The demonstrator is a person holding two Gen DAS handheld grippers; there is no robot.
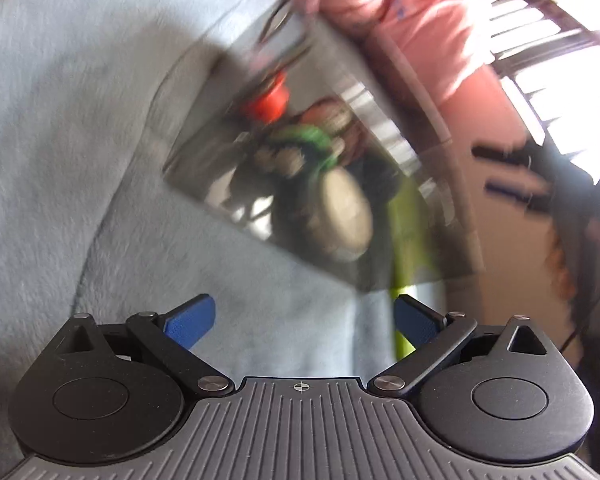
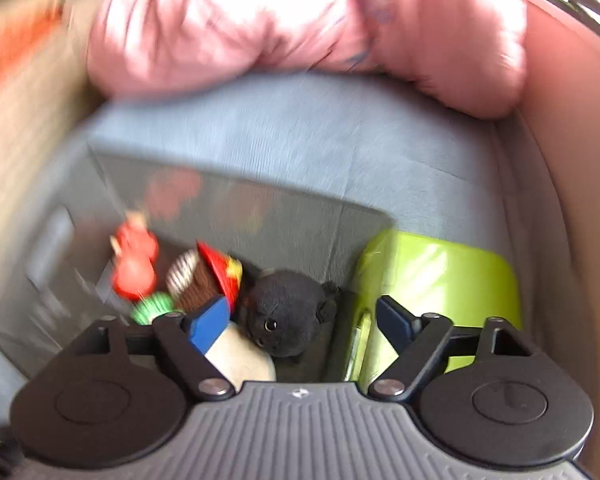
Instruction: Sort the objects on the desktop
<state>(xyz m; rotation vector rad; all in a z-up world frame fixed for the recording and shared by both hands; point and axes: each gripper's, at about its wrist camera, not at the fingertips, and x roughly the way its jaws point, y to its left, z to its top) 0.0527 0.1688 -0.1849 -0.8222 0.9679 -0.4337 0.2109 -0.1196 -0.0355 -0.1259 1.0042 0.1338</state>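
Toys: black plush [image 2: 288,308], red figure [image 2: 134,264], green piece [image 2: 152,309], cream item [image 2: 240,360], all inside grey bin [image 2: 308,224] on blue cloth [image 2: 300,136]. Green container [image 2: 440,276] beside bin. Left gripper [image 1: 304,320], right gripper [image 2: 304,320]: fingers apart, empty.

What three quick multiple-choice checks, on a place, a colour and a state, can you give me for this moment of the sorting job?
1. Where is the black plush toy?
A. On the pink bedding
B. Inside the grey bin with the other toys
C. Between the left gripper's fingers

2. What colour is the container beside the bin?
A. Lime green
B. Red
C. White

3. How does the right gripper stand?
A. Shut on the plush
B. Shut on nothing
C. Open, holding nothing

Answers: 1 B, the plush lies among the toys within the bin's walls. 2 A, its side is bright yellow-green. 3 C, the blue pads stand wide apart, pressing nothing.
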